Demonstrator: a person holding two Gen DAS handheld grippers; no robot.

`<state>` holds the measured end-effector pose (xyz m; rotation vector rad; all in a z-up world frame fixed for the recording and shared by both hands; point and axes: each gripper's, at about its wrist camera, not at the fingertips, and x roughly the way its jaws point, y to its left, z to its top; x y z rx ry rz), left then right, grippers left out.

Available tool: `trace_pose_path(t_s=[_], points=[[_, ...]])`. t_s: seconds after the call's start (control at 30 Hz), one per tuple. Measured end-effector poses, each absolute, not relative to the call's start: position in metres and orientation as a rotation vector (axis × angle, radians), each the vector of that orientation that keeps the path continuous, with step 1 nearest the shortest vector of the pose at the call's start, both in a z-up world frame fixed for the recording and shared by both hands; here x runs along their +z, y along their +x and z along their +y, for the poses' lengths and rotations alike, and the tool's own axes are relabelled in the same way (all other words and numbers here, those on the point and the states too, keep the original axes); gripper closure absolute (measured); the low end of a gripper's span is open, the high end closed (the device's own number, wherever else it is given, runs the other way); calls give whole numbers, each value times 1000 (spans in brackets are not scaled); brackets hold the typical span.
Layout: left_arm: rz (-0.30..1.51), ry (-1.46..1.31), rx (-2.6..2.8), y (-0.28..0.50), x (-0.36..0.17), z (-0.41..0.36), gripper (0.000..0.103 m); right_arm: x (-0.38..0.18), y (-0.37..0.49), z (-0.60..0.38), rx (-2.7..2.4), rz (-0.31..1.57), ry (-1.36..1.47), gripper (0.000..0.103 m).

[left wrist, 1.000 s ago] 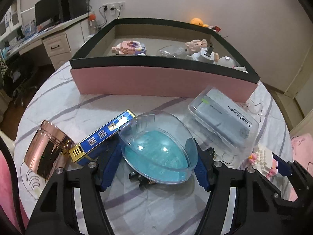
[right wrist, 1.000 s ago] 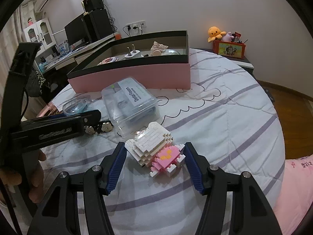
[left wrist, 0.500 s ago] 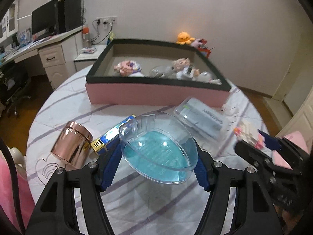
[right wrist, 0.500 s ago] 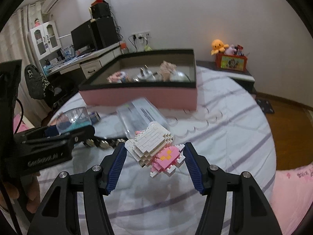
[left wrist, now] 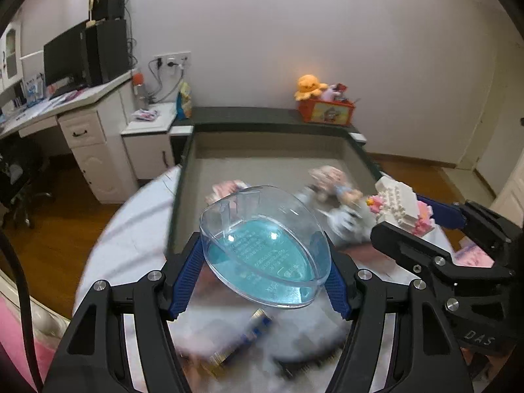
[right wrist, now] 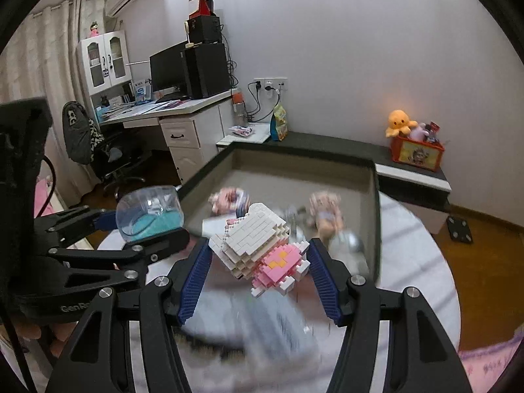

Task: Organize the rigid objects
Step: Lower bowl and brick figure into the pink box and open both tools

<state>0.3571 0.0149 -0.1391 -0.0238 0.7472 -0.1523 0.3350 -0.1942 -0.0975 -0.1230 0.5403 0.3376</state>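
Observation:
My left gripper [left wrist: 262,262] is shut on a clear oval plastic case with a blue bottom [left wrist: 265,249] and holds it in the air at the near edge of the big pink box with a dark rim [left wrist: 278,131]. My right gripper [right wrist: 258,262] is shut on a white and pink brick-built figure [right wrist: 258,245], also raised over the box's near edge [right wrist: 376,216]. Each gripper shows in the other's view: the right one [left wrist: 435,229] to the right, the left one [right wrist: 124,232] to the left. Several small toys [left wrist: 330,183] lie blurred inside the box.
A small blue and gold box [left wrist: 242,340] lies blurred on the striped tablecloth below my left gripper. A clear plastic case [right wrist: 271,324] lies blurred under the right one. A desk with a monitor [right wrist: 170,72] stands at the left, an orange toy box [right wrist: 416,154] behind.
Both grippers have risen from the table with their objects and moved forward to the box, which now fills the middle of both views. The table items have dropped below.

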Motion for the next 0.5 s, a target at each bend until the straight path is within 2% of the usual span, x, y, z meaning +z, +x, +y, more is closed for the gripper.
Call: trace_pose_path(t_s=[0.23, 0.5], points=[[827, -17, -114, 422, -160, 32, 35, -110, 406, -177, 329, 614, -142, 41], [853, 14, -103, 432, -177, 28, 35, -132, 435, -174, 297, 676, -160, 41]])
